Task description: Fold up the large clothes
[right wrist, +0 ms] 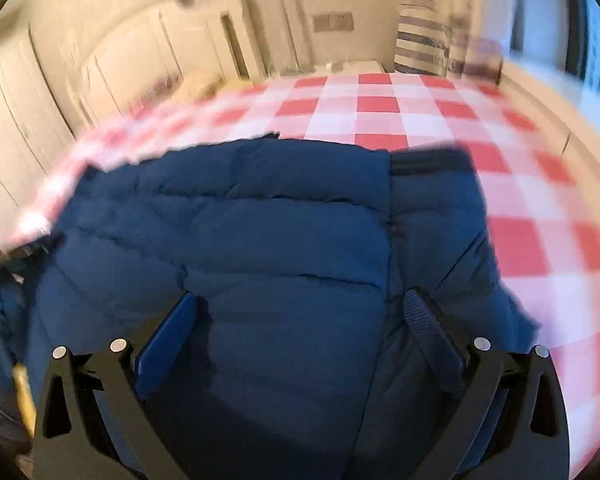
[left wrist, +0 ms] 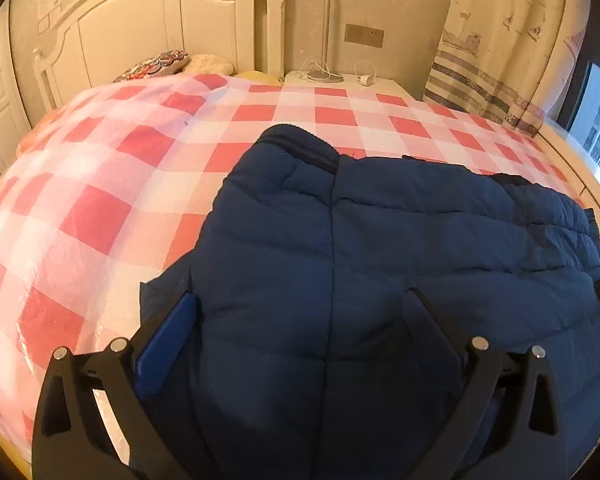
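The blue padded jacket (left wrist: 380, 248) lies flat on the checked bedspread (left wrist: 100, 184), both sleeves already laid in over its body. My left gripper (left wrist: 300, 308) and right gripper (right wrist: 300, 308) stand wide open over the near hem, holding nothing. My advice: pinch both near corners evenly through every layer, then carry the hem squarely toward the collar.

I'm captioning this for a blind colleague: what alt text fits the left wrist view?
A navy quilted jacket lies on a red-and-white checked bedspread, with the open left gripper over its near edge. A white headboard stands behind.
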The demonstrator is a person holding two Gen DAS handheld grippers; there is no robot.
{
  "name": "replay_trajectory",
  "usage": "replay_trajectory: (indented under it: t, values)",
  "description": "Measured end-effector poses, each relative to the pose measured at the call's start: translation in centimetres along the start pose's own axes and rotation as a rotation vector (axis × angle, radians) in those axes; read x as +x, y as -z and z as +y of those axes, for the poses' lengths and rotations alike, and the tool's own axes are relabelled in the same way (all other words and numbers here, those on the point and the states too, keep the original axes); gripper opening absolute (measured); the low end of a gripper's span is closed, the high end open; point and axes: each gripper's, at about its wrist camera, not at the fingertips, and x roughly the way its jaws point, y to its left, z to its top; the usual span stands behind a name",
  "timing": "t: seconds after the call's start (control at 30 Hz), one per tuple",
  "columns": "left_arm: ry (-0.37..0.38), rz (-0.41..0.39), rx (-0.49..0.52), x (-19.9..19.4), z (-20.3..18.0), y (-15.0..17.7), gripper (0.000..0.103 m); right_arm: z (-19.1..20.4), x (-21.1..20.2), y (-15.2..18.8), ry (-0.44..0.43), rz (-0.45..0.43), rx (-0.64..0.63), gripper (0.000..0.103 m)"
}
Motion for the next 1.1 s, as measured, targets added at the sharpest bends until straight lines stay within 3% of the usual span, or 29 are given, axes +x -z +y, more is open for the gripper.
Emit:
replay_trajectory:
  t: [0.13, 0.27, 0.33, 0.4, 0.47, 0.53, 0.57, 0.7, 0.8, 0.83, 0.9, 0.97, 1.1]
  values:
    - [0.007, -0.006, -0.021, -0.4, 0.1, 0.0, 0.101, 0.5, -1.3, -0.3, 0.067, -0.006, -0.019, 0.097]
    - [-0.043, -0.05, -0.076, -2.4, 2.3, 1.0, 0.101, -1.0, -4.3, 1.1, 0.061, -0.04, -0.005, 0.098]
    - [-0.04, -0.026, -0.099, -1.7, 3.5, 1.6, 0.101, -1.5, -3.7, 2.1, 0.077, -0.007, -0.018, 0.098]
    - [-0.001, -0.023, -0.135, -1.1, 4.1, 2.2, 0.101, -2.1, -2.9, 3.1, 0.04, -0.036, -0.005, 0.098]
    - [-0.025, -0.024, -0.133, -1.4, 4.3, 2.0, 0.101, -2.0, -3.0, 2.9, 0.064, -0.034, 0.001, 0.098]
    - [-0.128, -0.072, -0.113, -3.1, 3.4, 2.0, 0.099, -0.7, -4.1, 2.4, 0.19, -0.047, -0.017, 0.098]
    - [-0.133, -0.118, -0.091, -4.9, 3.0, 2.5, 0.099, 0.6, -5.2, 2.2, 0.214, -0.076, -0.046, 0.097]
    - [0.002, -0.197, 0.031, -9.4, -2.0, 3.6, 0.101, 6.7, -7.2, 2.3, 0.101, -0.119, -0.202, 0.098]
    - [0.071, -0.16, 0.15, -8.7, -6.5, 5.0, 0.101, 11.5, -5.2, 4.1, 0.033, -0.049, -0.357, 0.098]
    - [0.076, -0.126, 0.174, -7.6, -7.5, 5.4, 0.101, 12.5, -3.9, 4.9, 0.034, -0.018, -0.387, 0.098]
    - [0.057, -0.051, 0.201, -4.9, -9.1, 6.4, 0.101, 13.4, -2.0, 6.2, 0.089, -0.042, -0.415, 0.099]
    - [0.013, -0.11, 0.241, -4.5, -9.7, 7.3, 0.101, 12.8, -1.5, 6.2, 0.064, -0.03, -0.417, 0.099]
    - [0.003, -0.083, 0.253, -4.3, -9.6, 7.3, 0.101, 12.9, -1.2, 6.8, 0.068, -0.03, -0.426, 0.099]
